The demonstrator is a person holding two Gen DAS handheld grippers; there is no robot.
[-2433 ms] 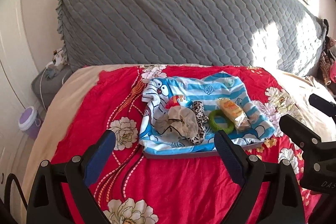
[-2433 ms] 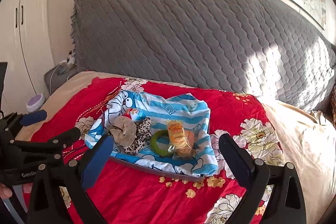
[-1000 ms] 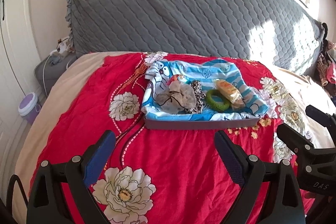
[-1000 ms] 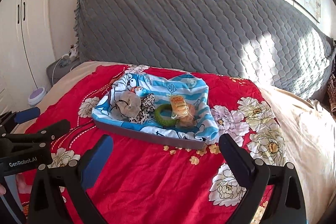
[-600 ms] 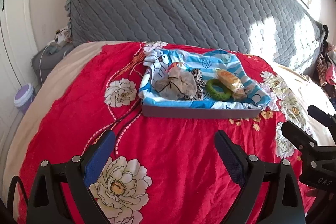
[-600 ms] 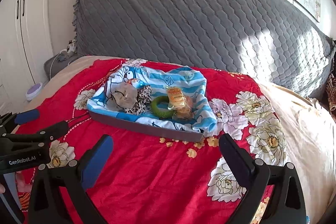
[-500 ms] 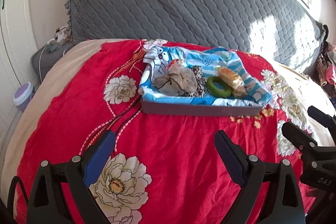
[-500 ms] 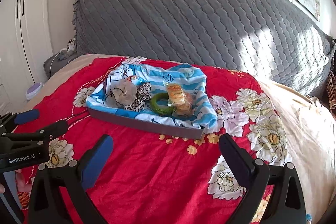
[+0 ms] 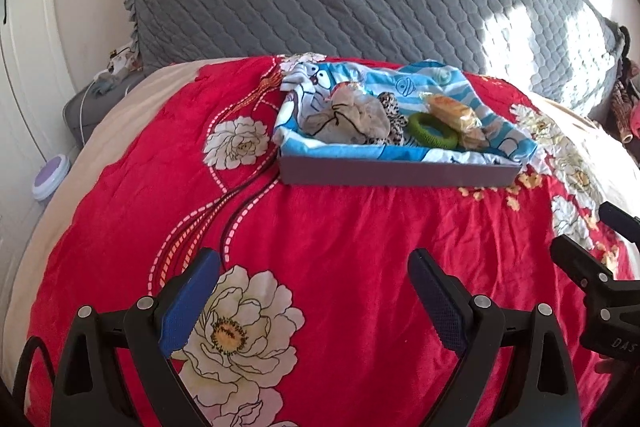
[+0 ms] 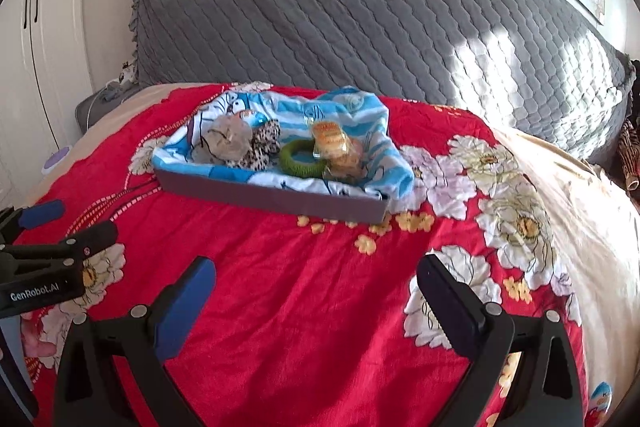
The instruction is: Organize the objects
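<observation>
On the red flowered bedspread (image 9: 340,227) sits a shallow grey tray (image 9: 400,174), lined with a blue-and-white striped cartoon cloth (image 9: 440,87) that spills over its far and right edges. Inside the tray, from left to right, lie a crumpled beige scrunchie (image 9: 348,115), a leopard-print scrunchie (image 9: 394,125) touching it, a green ring (image 9: 432,131), and a clear-wrapped snack packet (image 9: 454,111) resting partly across the ring's right side. A small red-and-blue item peeks out behind the beige scrunchie; what it is cannot be told.

Nearer the cameras and well apart from the tray, the left gripper (image 9: 314,301) hovers over the spread with its blue-padded jaws spread wide and nothing between them. The right gripper (image 10: 316,303) is likewise wide apart and empty, just beside the left one.

Behind the tray rises a grey quilted headboard (image 10: 340,7), sunlit on its right. A small lilac-lidded bin (image 9: 51,177) stands on the floor at the bed's left side.
</observation>
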